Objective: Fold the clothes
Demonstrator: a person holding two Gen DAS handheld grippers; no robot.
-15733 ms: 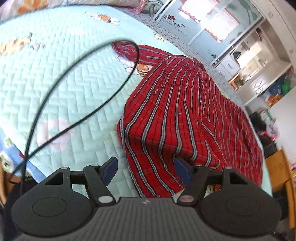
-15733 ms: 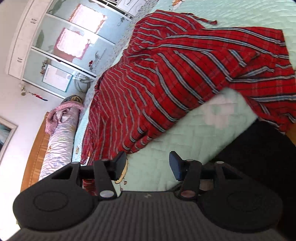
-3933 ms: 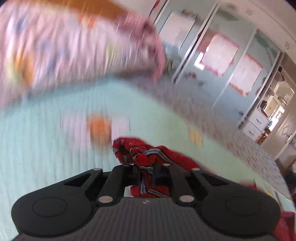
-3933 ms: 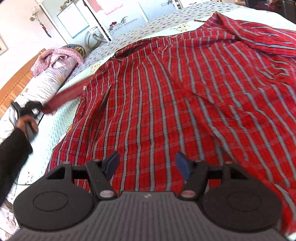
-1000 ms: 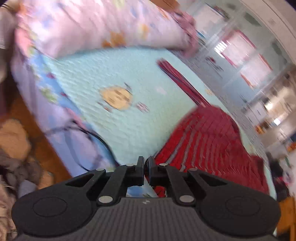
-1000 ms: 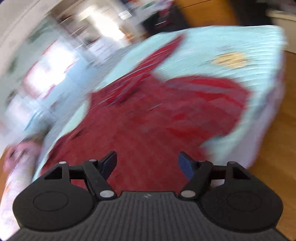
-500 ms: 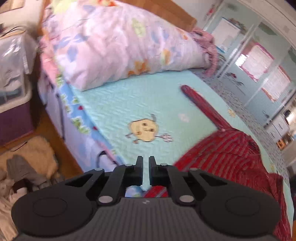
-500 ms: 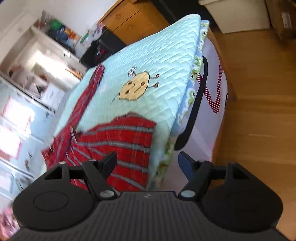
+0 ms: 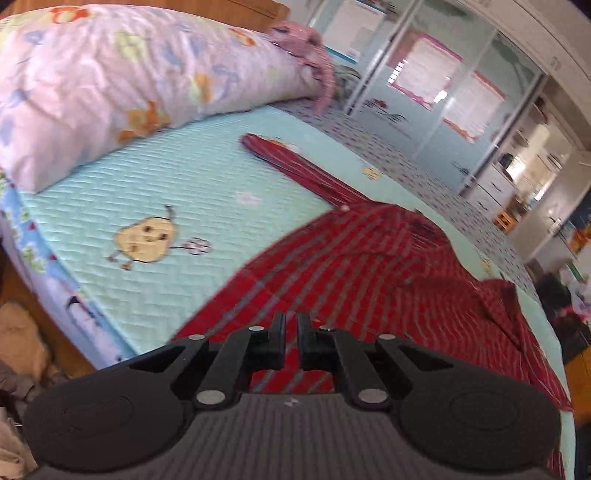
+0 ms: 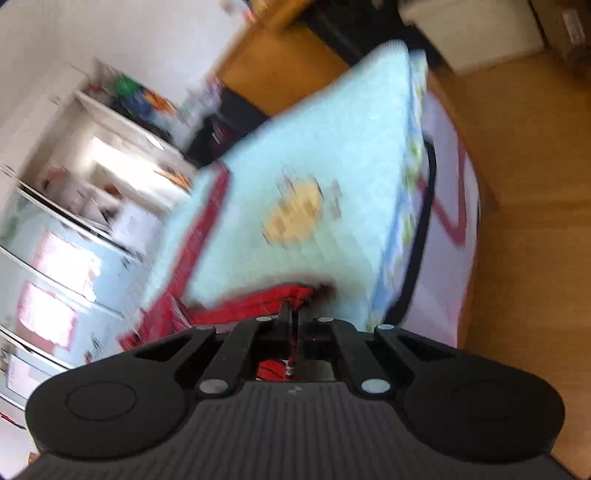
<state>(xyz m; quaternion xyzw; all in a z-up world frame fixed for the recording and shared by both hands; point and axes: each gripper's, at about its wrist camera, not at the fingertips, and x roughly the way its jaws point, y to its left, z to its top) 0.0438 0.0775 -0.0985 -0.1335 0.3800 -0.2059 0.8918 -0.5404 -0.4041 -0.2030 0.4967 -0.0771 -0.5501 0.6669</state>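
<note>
A red plaid shirt lies spread on the light blue quilted bed, one sleeve stretched out towards the pillow. My left gripper is at the shirt's near hem, shut, with red cloth showing between and under its fingers. The right wrist view is blurred. There, my right gripper sits at a corner of the shirt near the bed's edge. Its jaws are closing tight, with red fabric pinched between the pads. The other sleeve runs away across the quilt.
A large flowered pillow lies at the head of the bed. Mirrored wardrobe doors stand beyond it. A black cable hangs along the mattress side above the wooden floor. A pale box and shelves stand further off.
My right gripper's jaws went from wide open to shut on the shirt's corner. My left gripper, still shut, rose and swung over the shirt, whose hem now lies under it.
</note>
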